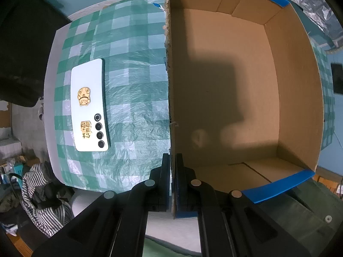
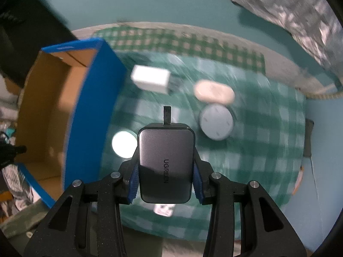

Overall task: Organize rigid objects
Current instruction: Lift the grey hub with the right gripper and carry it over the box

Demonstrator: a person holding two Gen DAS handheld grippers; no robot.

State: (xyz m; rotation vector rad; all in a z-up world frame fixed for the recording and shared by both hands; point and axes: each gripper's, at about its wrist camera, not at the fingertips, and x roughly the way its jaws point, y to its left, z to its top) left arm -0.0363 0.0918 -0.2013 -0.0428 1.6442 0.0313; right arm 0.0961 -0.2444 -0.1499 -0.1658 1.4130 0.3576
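In the left wrist view, a white smartphone (image 1: 89,105) lies face down on the green-checked tablecloth (image 1: 133,98), gold stickers on its back and a column of four camera lenses toward its near end, well apart from the cardboard box (image 1: 300,98) to its right. The left gripper (image 1: 172,171) is pinched onto the near left wall of that box, one finger outside and one inside, the wall's edge running up between them; the box's brown floor shows only shadow, and blue trim lines its rim. In the right wrist view, the same blue-sided box stands at the left, open side up, on the tablecloth. Right of it, blurred, a white plug adapter (image 2: 151,81) lies near the box wall, and a bright white disc (image 2: 124,144) sits closer to the camera. The right gripper (image 2: 166,167) clamps a grey UGREEN charger (image 2: 165,160) by its two long sides, held above the table with its prongs pointing away. Further right, a cream oval case (image 2: 214,91) rests just beside a grey round puck (image 2: 216,121); whether they touch is unclear.
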